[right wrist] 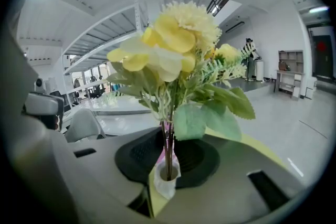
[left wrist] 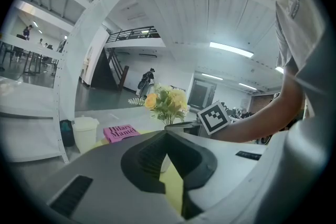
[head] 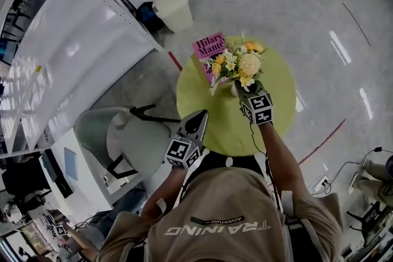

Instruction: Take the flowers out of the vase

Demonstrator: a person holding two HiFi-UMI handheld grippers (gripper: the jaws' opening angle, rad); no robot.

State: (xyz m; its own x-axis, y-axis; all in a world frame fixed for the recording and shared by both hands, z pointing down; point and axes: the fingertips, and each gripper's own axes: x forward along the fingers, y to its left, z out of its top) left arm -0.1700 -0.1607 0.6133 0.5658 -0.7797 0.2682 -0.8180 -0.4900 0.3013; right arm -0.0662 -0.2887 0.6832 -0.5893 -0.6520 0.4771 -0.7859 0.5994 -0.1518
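Flowers stood in their vase on the round table, with the right gripper closed on the vase.
The yellow flowers [right wrist: 173, 55] sat upright with their stems in the small white vase [right wrist: 166, 178], near the far side of the green table [head: 215, 107] and just beside a pink book [head: 209, 46]. The right gripper [right wrist: 168, 157] had its jaws closed round the vase, the dark pads pressed against it on both sides and the stems rising between them. The left gripper [head: 201, 116] hung low over the table's near edge, well apart from the vase. Its jaws were only slightly apart and held nothing, and the table showed through the narrow gap. A white bin [head: 174, 9] stood on the floor beyond the table, and a pale chair [head: 116, 138] stood to its left.
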